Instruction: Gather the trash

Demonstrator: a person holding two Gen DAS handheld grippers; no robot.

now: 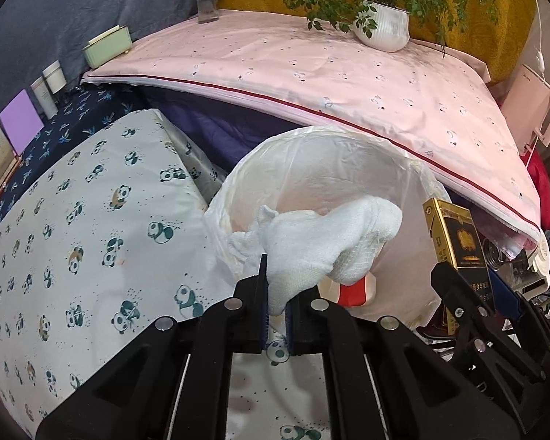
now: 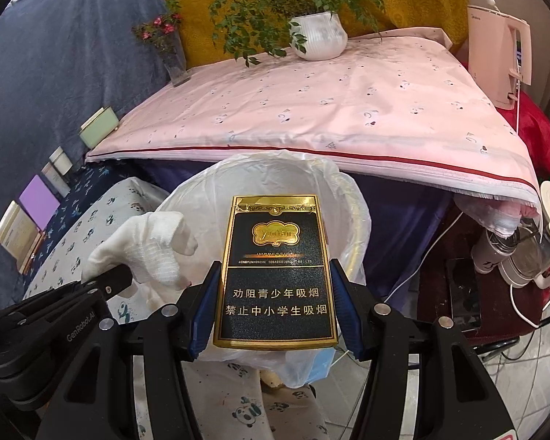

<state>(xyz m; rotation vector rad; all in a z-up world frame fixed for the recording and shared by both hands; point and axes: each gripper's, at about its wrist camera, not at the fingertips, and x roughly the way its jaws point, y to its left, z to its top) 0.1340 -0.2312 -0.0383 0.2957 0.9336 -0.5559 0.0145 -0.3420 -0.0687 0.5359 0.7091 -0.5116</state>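
Both pieces of trash are in hand and poised at the bin, so the step under way looks like the drop itself. On the left, the left gripper (image 1: 277, 295) is pinched nearly closed on a crumpled white cloth (image 1: 333, 245), which hangs just over the near rim of the white bin bag (image 1: 311, 168); the bag lines a bin standing between the panda-print cover (image 1: 91, 220) and the pink-covered desk (image 1: 311, 73). Something red and white lies under the cloth inside the bag, though too little of it shows to name. To the right, the right gripper (image 2: 275, 308) holds a black-and-gold cigarette pack (image 2: 275, 275) upright across its width, jaws about half spread, over the bag's mouth (image 2: 275, 183). The next move probably calls for carrying each item a little further past the rim, then letting the jaws part so that cloth and pack fall inside rather than catch on the loose plastic edge.
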